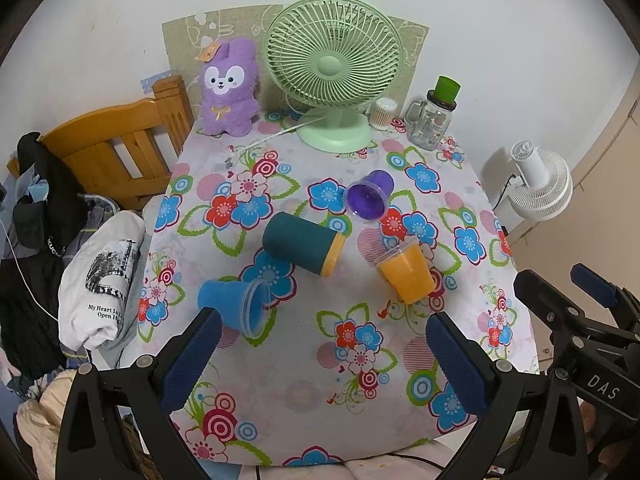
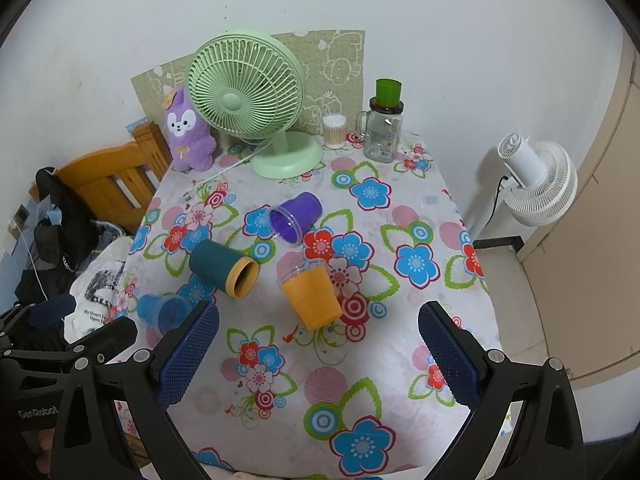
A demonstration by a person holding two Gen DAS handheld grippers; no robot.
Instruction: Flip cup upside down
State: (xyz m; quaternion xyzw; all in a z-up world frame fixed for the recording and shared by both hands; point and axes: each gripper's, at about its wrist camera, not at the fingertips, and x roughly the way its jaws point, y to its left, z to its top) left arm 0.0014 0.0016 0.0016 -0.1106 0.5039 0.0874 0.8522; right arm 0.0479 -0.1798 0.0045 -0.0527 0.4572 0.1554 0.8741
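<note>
Four cups lie tipped on the floral surface in front of the green fan. The teal cup lies nearest below the fan's base, the purple cup to its right, the orange cup nearer the camera, and the blue cup at left. Left tongs and right tongs gape wide, holding nothing, above the surface.

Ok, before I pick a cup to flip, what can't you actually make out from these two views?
- Blue cup: right wrist view, its mouth is partly behind the right gripper finger.
- Blue cup: left wrist view, the left gripper finger overlaps its rim.
- Teal cup interior: left wrist view, mouth faces away.
- Glass jar label: too small.
</note>
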